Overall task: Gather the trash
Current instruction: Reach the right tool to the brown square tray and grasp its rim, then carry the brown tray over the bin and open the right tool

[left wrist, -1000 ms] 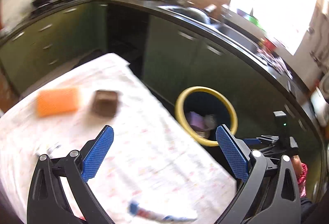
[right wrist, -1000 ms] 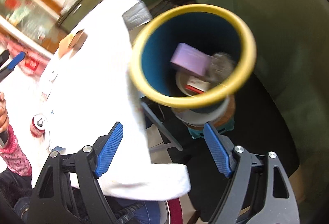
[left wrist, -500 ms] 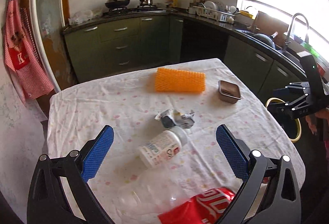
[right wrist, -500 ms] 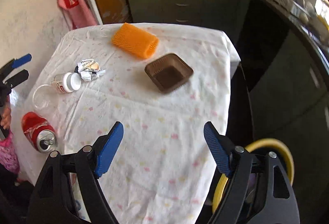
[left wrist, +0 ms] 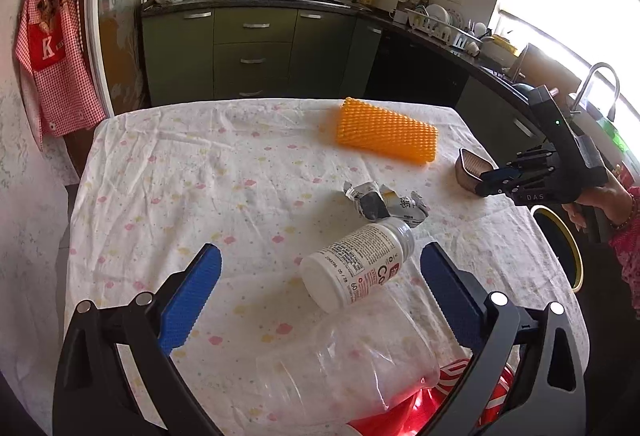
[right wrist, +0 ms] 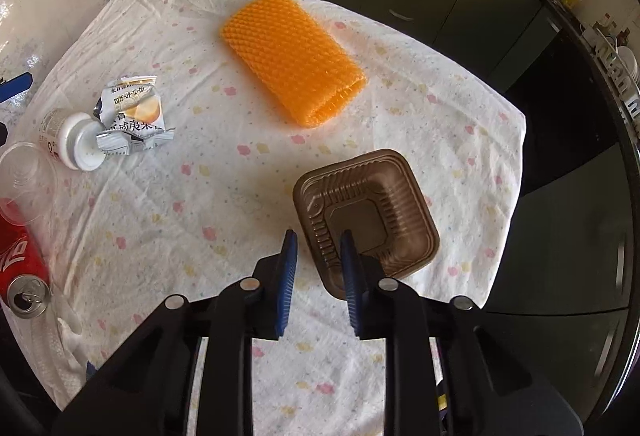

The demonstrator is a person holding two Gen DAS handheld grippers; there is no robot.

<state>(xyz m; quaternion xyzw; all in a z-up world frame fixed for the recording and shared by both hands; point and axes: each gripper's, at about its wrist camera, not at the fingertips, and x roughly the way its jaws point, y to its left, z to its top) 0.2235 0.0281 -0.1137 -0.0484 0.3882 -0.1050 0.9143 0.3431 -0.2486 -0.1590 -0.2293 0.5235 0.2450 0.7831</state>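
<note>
Swung from yellow-rimmed bin [left wrist: 568, 236] back to brown ribbed plastic tray [right wrist: 366, 220] near cloth-covered table [right wrist: 400, 83] edge, right gripper [right wrist: 316, 242] closing astride tray's near rim, not yet pinching; left gripper [left wrist: 320, 264] gaping over white pill bottle [left wrist: 358, 268]; squeeze gently, lift level.

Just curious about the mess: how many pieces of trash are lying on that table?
6. Orange foam net at the far side, brown plastic tray by the right gripper, crumpled wrapper, white pill bottle, clear cup and red can. More may hide below the views.
</note>
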